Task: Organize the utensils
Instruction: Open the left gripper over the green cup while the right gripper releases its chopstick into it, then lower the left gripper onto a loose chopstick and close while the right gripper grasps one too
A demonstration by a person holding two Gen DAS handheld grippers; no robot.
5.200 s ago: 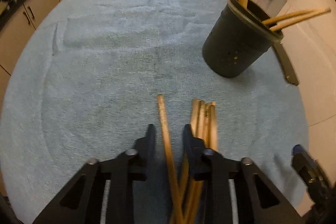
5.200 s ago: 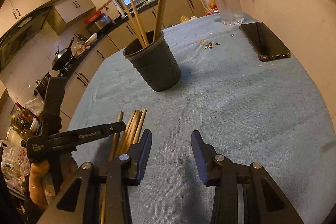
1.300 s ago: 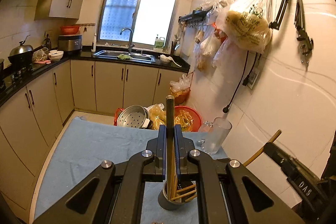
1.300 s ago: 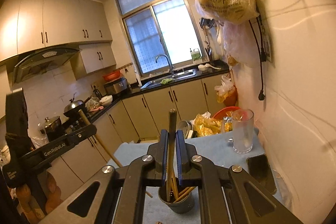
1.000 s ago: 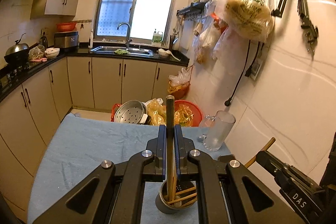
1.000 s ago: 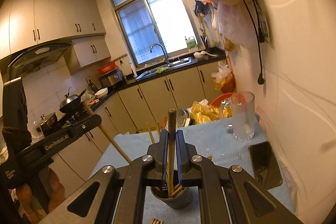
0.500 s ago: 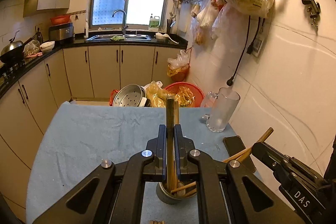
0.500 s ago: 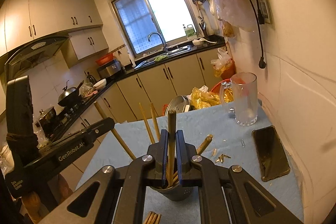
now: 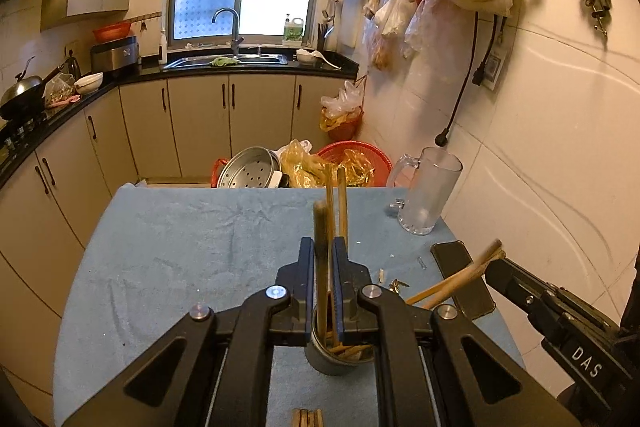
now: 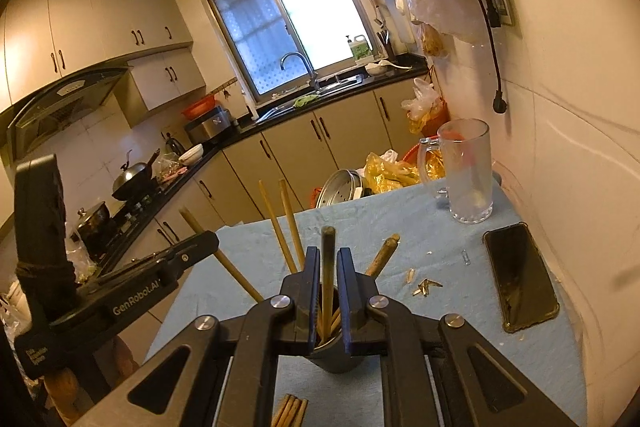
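Note:
A dark utensil holder (image 9: pixel 324 359) (image 10: pixel 332 359) with several wooden chopsticks stands on the blue cloth-covered table (image 9: pixel 180 267), right below both grippers. My left gripper (image 9: pixel 323 241) is shut on an upright chopstick (image 9: pixel 320 223) whose lower end reaches into the holder. My right gripper (image 10: pixel 329 251) has its jaws opening, and a thin gap shows beside the chopstick (image 10: pixel 328 243) that stands between them and dips into the holder. Each gripper shows in the other's view, the right gripper (image 9: pixel 494 261) low at the right and the left gripper (image 10: pixel 212 239) at the left.
Several loose chopsticks (image 10: pixel 290 411) lie on the cloth just in front of the holder. A black phone (image 10: pixel 520 275) lies to the right, with small scraps (image 10: pixel 424 287) beside it. A glass mug (image 10: pixel 466 171) stands at the far right corner by the wall.
Both grippers have come down towards the holder and tilted lower. The two chopsticks now reach deeper into it. The right one sits lower between its jaws.

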